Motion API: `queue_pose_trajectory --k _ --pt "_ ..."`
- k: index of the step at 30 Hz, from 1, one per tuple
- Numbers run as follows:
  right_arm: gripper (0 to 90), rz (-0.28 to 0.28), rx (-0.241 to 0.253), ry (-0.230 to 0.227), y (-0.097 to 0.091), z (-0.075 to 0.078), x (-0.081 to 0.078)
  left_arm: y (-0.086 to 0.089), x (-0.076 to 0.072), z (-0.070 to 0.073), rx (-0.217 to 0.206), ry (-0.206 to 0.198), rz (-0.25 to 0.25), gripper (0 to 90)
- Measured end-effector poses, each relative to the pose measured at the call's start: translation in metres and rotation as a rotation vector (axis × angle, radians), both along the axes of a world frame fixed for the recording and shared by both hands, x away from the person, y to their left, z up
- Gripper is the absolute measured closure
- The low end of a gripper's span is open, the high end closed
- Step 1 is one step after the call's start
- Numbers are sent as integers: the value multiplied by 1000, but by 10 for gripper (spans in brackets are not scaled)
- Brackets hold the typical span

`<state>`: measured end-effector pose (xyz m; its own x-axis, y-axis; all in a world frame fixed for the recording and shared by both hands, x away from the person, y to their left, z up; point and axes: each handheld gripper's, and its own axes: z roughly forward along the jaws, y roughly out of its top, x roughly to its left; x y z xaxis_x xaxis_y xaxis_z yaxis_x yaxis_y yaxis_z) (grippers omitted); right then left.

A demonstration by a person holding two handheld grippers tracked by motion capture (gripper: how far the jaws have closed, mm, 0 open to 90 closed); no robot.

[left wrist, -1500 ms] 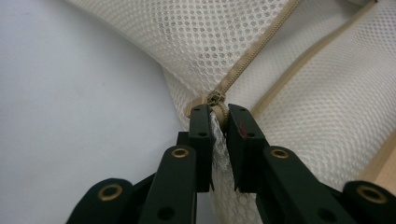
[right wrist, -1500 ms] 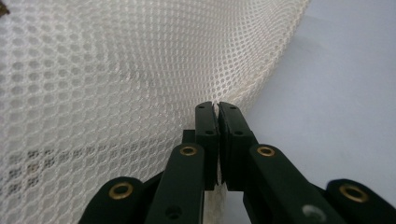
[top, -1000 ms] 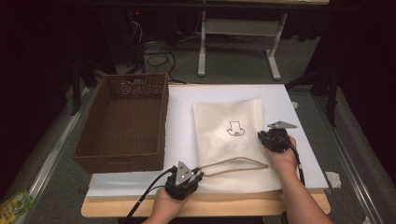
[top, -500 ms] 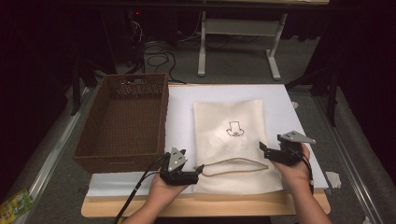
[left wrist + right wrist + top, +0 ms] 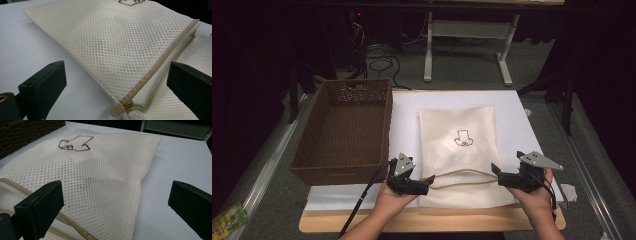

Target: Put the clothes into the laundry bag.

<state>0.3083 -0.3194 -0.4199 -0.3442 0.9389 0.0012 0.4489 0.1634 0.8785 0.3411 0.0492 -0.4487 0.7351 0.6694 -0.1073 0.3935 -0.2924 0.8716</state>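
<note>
Cream mesh bag flat on the white table top, middle of the board, wicker basket off at nine o'clock from it and just beside its left edge. Long axis of the bag running six to twelve o'clock; open zipper mouth across the near end, running nine to three. Left gripper at the mouth's nine o'clock corner, right gripper at its three o'clock corner, both pointing inward at each other along the zipper line. Jaws of both just been opening, now spread wide, nothing pinched: in the left gripper view the zipper pull and bag corner lying between the jaws but clear of the pads; in the right gripper view mesh between and beyond the jaws, untouched. Neither hand clearly nearer; each right at its own corner of the mouth. Likely next: regrasp at the mouth or lift towards the basket, so a carry towards nine o'clock, favouring the left side as the leading edge.
</note>
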Motion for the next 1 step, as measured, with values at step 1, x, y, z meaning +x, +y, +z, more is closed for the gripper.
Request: queue_pose_trajectory --k 1 --pt "9 -2 6 2 0 0 1 1 -1 -1 3 -4 0 31"
